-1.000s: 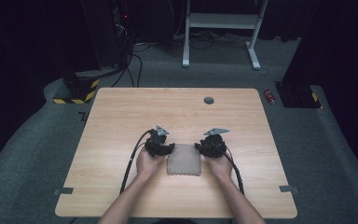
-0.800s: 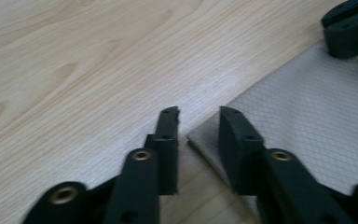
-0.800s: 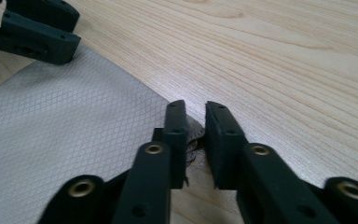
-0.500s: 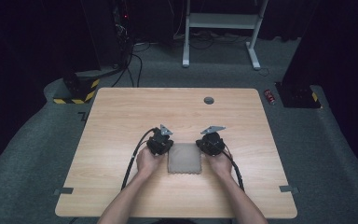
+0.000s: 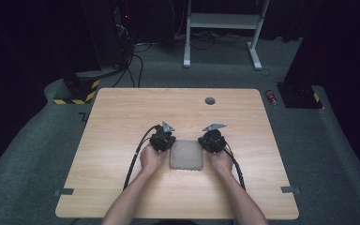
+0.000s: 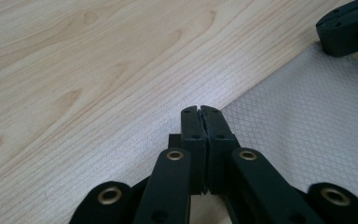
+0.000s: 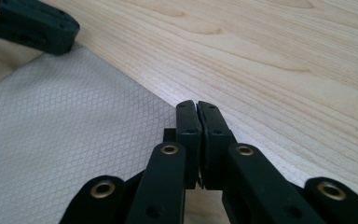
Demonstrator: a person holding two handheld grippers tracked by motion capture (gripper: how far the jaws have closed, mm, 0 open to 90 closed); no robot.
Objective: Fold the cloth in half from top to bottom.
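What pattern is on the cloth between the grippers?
The cloth is pale grey with a fine diamond weave, clearest in the right gripper view.

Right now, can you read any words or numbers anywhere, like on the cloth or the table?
None: no readable text anywhere.
The cloth shows a woven diamond pattern, no label.
The table shows bare wood grain.
The left gripper and right gripper, jaws shut at the cloth's edges, carry no marking.
The small red thing on the floor is too small to read.
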